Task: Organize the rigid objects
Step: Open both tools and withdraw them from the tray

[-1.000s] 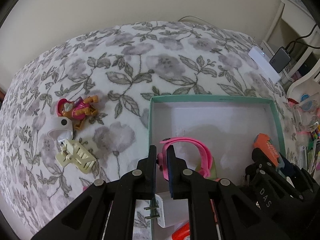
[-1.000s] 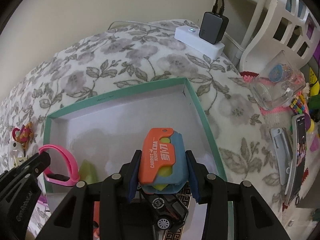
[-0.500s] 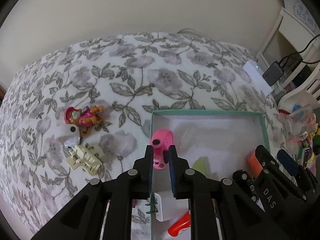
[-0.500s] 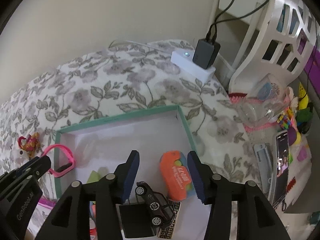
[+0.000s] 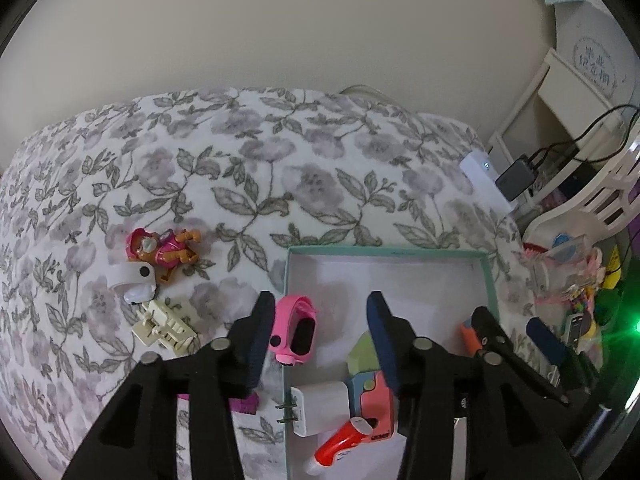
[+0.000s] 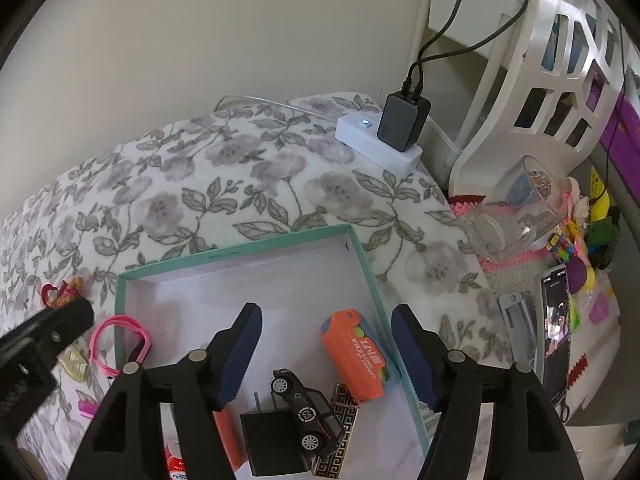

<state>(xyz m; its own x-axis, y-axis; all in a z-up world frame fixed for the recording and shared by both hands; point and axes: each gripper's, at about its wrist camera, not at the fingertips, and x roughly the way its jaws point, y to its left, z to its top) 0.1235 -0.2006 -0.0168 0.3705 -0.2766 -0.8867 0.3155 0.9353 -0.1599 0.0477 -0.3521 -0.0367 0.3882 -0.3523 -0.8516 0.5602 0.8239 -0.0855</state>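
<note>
Pink watch [image 5: 298,330] leans on the teal box [image 5: 390,250] left wall, just inside our left gripper [image 5: 320,340], whose jaws are opening with nothing pressed. Left of it, beyond the box, three toys wait on the floral blanket [image 5: 280,168].

Our right gripper [image 6: 326,354] is opening too, empty above the orange case [image 6: 354,354] inside the box, its long axis running near-to-far.

The red-and-white toy [image 5: 340,446] runs off the near edge. The right gripper's finger hides part of the black charger [image 6: 266,446]. Phone screen [image 6: 556,328] content is unreadable.
</note>
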